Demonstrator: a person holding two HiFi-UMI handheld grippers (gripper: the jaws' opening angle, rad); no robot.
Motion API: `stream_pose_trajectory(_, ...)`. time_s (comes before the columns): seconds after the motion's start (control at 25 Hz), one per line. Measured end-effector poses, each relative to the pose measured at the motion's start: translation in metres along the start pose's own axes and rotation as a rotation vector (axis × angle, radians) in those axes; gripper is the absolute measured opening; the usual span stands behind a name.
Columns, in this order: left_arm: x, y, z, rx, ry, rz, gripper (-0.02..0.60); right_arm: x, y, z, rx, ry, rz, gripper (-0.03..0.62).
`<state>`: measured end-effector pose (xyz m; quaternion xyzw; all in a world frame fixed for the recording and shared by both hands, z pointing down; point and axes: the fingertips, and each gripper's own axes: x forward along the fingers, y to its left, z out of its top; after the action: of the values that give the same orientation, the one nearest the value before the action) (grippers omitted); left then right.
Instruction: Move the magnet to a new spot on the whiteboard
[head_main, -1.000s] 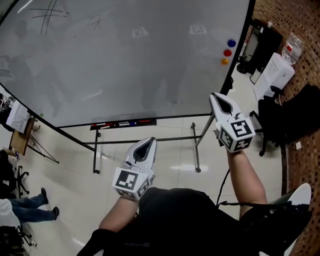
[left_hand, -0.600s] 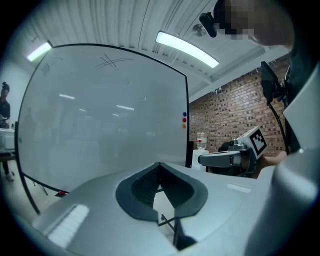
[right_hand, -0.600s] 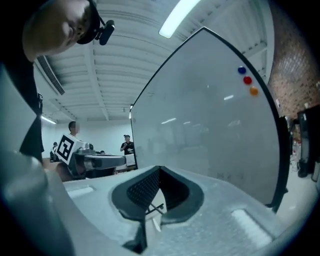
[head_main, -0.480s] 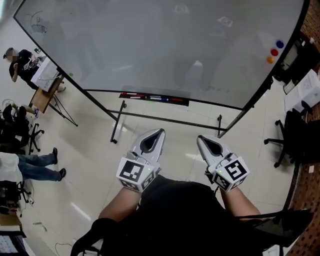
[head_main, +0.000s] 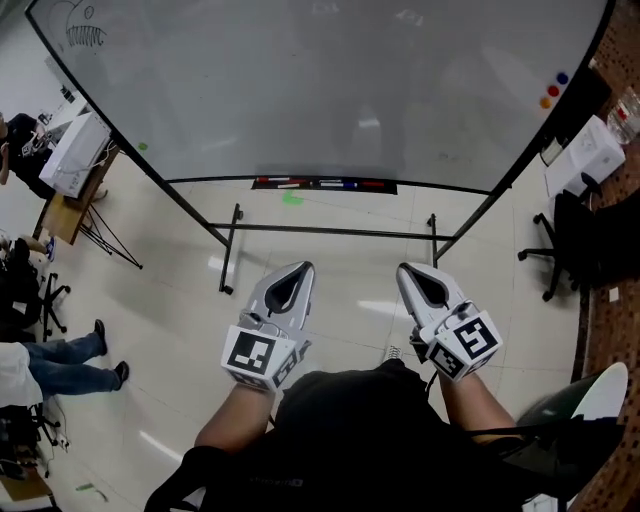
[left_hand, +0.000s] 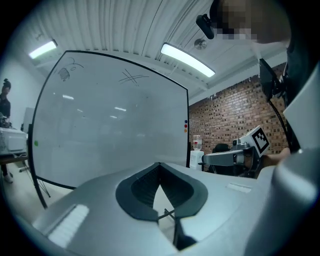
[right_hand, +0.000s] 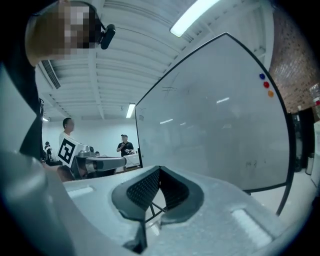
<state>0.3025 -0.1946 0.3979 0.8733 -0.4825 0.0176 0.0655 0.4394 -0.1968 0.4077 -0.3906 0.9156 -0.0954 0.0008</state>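
Step in hand: likely the approach, with both tools well apart from the whiteboard (head_main: 330, 90).
Magnets (head_main: 553, 89): blue, red and orange sat in a column by the board's right edge, near its upper corner; which one was meant could not be told.
Doing it well: reach with the right-side tool, open it before arrival, pinch one magnet by its sides, and lift it off rather than drag it.
Left gripper (head_main: 300, 270): jaws together, holding nothing.
Right gripper (head_main: 408, 272): jaws together, holding nothing.
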Motion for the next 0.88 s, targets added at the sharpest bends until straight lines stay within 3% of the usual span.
stream_pose_trajectory(0.32,-0.057,0.026,-0.043,-0.062,0.067,-0.157,0.015,-0.016,0.106,-0.045,0.06,0.06,-0.125,0.003)
stream_pose_trajectory(0.48,-0.074,0.012,-0.032,-0.069,0.012,-0.217,0.015,-0.037,0.12,-0.048,0.042,0.071,-0.189,0.003)
stream_pose_trajectory(0.6,-0.092,0.0,-0.028,-0.078,-0.008,-0.231,0.015,-0.047,0.132,-0.04,0.026,0.049,-0.204,0.003)
stream_pose_trajectory(0.88,-0.144,-0.033,-0.026,-0.062,-0.008,-0.218,0.015,-0.089,0.194,-0.021,-0.032,-0.017,-0.152,0.003)
